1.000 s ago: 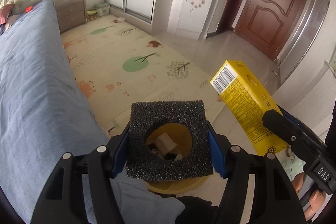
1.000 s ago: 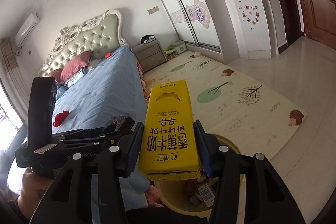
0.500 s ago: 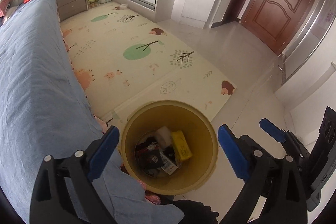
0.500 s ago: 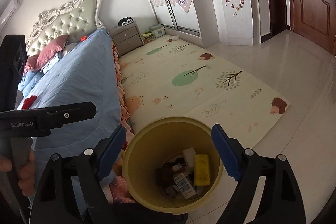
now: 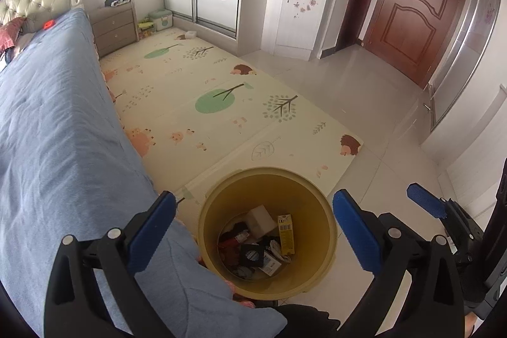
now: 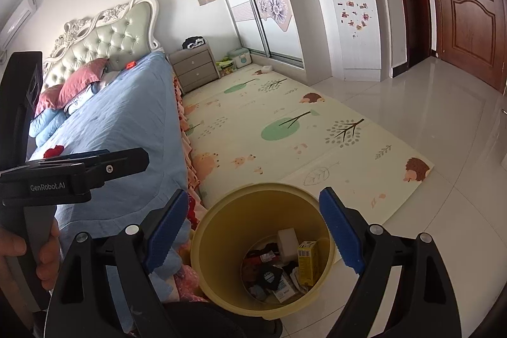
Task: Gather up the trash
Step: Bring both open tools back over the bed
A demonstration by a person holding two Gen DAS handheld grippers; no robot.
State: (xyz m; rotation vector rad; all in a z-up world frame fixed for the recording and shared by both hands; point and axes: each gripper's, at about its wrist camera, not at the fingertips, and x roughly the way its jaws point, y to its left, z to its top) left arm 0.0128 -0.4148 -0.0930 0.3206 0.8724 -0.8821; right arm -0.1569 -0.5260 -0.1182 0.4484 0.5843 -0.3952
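Above a yellow bin (image 5: 329, 230), both tongs spread wide and holding nothing. Left tongs (image 5: 253, 230) framing the bin mouth, blue pads (image 5: 152, 232) well apart on either side of the rim; right tongs (image 6: 253, 232) likewise hovering over the same bin (image 6: 206, 243), pads clear of its wall. Inside, at the bottom: a yellow milk carton (image 5: 286, 234) lying near the right wall, seen again from the right wrist (image 6: 306, 262); a pale foam block (image 5: 261, 219) just beside it; a black sponge with a round hole (image 5: 250, 255) among dark wrappers and small printed boxes. Bin standing on the tiled floor (image 5: 364, 91), touching the edge of a cream play mat (image 5: 221, 103) printed with trees and hedgehogs, and just beside a bed with a blue cover (image 5: 54, 129). In the right wrist view, left tongs' black body (image 6: 73, 170) out to the side over the bed, gripped by a bare hand (image 6: 28, 252). Farther off, a grey nightstand (image 6: 195, 68), a white cabinet (image 5: 298, 11) and a brown door (image 5: 418, 8).
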